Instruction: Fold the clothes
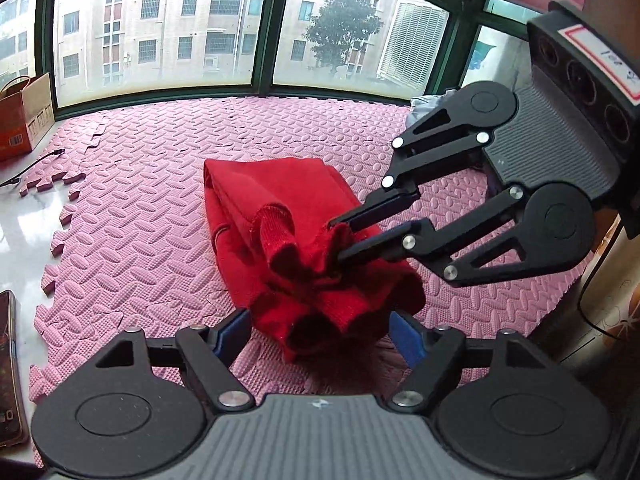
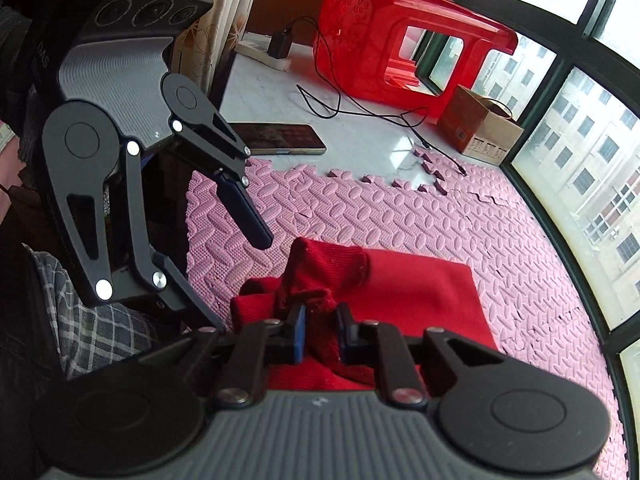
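The red knitted garment [image 1: 280,216] is lying partly folded on the pink foam mat [image 1: 152,184], its near end bunched up. The right gripper [image 1: 334,242] is pinching that bunched ribbed edge, jaws closed on the cloth. The left gripper [image 1: 320,332] is standing wide open around the near end, pads apparently not pressing. Judging by this, the left should be taking a matching corner before any lifting, keeping the edge taut and level.

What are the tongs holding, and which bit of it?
The right tongs are shut on the red garment, pinching a bunched ribbed edge at its near end. The left tongs stand open on either side of that end, holding nothing.
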Motion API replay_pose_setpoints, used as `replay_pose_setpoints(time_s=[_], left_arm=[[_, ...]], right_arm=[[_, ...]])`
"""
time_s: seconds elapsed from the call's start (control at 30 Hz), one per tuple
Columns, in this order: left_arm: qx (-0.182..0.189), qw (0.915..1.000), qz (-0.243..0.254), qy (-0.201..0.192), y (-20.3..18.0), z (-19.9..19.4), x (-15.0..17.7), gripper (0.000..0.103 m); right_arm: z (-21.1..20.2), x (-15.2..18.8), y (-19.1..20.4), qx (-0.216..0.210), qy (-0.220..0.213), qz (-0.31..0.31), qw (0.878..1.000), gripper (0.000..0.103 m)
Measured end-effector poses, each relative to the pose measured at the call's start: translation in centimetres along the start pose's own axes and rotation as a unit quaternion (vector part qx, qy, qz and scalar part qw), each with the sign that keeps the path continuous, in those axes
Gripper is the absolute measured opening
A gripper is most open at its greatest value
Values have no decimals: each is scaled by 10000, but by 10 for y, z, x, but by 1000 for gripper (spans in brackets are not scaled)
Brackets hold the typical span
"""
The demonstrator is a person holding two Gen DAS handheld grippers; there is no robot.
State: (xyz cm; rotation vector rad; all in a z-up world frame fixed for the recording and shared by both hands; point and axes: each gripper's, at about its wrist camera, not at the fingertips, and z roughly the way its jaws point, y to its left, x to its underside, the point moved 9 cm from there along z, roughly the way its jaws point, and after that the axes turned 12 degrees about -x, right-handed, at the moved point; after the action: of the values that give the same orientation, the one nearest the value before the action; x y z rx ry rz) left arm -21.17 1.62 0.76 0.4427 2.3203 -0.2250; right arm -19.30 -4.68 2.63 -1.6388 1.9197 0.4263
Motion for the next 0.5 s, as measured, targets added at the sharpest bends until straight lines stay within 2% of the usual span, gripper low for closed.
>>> replay_pose_setpoints(time_s=[0.13,0.3,0.37,0.5], left_arm=[[-128,9998,164,-82,-4,5,2,70],[-210,9994,203,-196,-4,8,-3,43],[-209,9992,245,-256,-3,7,-5,26],[-330,9980,190,-500,7,-5,-15,16]], right_arm=[[-12,-3,-3,94,-147,88,9998,8],[-33,-9,-11,281,-316,196,9989,7],[-39,-11,-14,348,-344,205,9986,7],[-51,-11,-15,454,-402,223,9979,7]])
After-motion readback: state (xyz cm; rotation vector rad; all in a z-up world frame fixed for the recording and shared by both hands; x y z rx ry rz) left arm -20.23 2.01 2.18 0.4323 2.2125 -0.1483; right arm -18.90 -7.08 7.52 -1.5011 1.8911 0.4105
